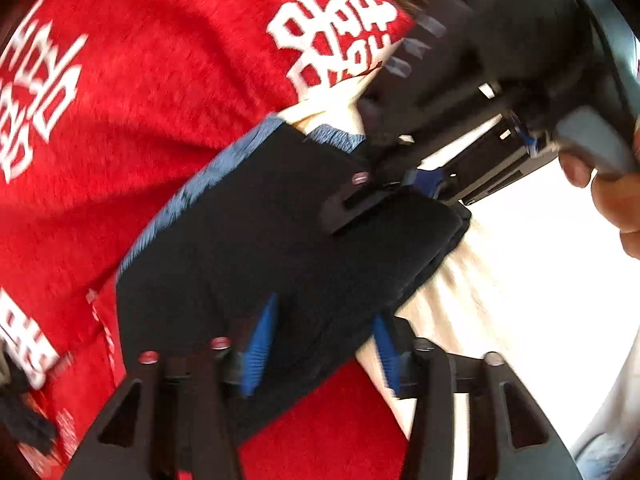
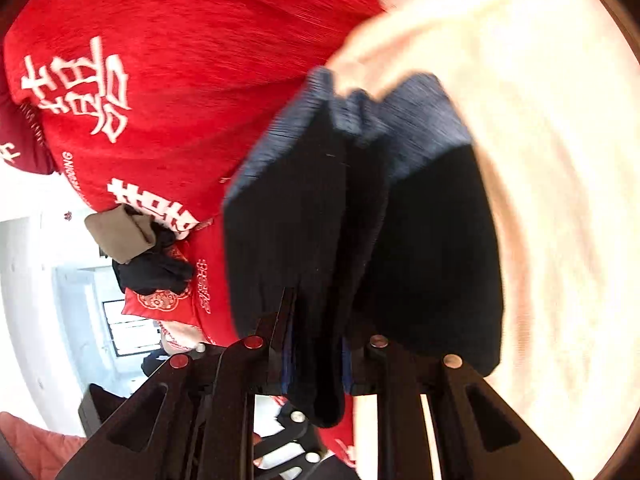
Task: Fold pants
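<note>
The dark pants (image 1: 280, 240), with a blue-grey waistband (image 1: 192, 196), lie folded across a red blanket and a cream sheet. My left gripper (image 1: 323, 348) hovers over their near edge. Its blue pads (image 1: 260, 344) stand apart, with the cloth between them but not squeezed. My right gripper (image 1: 416, 184) comes in from the upper right and clamps the far corner of the pants, with a person's hand (image 1: 612, 192) on its handle. In the right wrist view the pants (image 2: 420, 240) hang in thick folds from the right gripper (image 2: 316, 360), which is shut on a bunch of the dark cloth.
The red blanket (image 1: 160, 80) with white characters covers most of the surface. The cream sheet (image 2: 540, 160) lies to the right. A brown and a black garment (image 2: 136, 248) are piled at the blanket's far edge. Another dark piece of cloth (image 1: 24, 416) lies at the lower left.
</note>
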{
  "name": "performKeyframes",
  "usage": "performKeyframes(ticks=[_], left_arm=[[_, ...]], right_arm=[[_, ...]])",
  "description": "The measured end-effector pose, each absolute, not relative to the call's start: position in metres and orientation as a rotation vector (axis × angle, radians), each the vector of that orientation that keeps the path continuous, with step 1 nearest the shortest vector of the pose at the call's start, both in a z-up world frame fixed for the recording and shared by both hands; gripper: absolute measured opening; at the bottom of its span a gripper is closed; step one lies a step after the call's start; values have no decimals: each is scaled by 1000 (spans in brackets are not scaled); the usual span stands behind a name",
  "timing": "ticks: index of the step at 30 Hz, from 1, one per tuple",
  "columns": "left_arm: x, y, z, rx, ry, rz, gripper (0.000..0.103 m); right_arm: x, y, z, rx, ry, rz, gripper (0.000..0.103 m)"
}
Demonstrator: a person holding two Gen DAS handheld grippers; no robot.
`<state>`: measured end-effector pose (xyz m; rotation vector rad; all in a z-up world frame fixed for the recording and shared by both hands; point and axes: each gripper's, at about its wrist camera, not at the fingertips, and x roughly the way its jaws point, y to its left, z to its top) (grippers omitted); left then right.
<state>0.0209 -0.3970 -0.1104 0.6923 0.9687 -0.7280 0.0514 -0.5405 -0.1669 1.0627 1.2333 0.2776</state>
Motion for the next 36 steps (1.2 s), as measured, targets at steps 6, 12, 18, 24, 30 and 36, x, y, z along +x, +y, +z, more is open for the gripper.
performKeyframes(ticks=[6,12,18,24,30,36], left_arm=[[61,-328,-67,518,1050,-567,81],[123,-264,-104,392,1265,-334,81],[130,-241,-113,301,1328,-324,81],[125,-230,-94,283,1369,-322,81],[123,-215,-64,246,1377,-318,103],[119,-204,-35,242,1395,-310,103]], right_arm=[[46,-531,-155,907,1300,153,22],[39,-503,-102,653,1267,7,29],[56,-454,-114,578,1294,39,28],[47,-447,-134,553,1362,-64,29],[45,-427,-106,473,1421,-110,48],[39,-408,-80,491,1434,-120,55]])
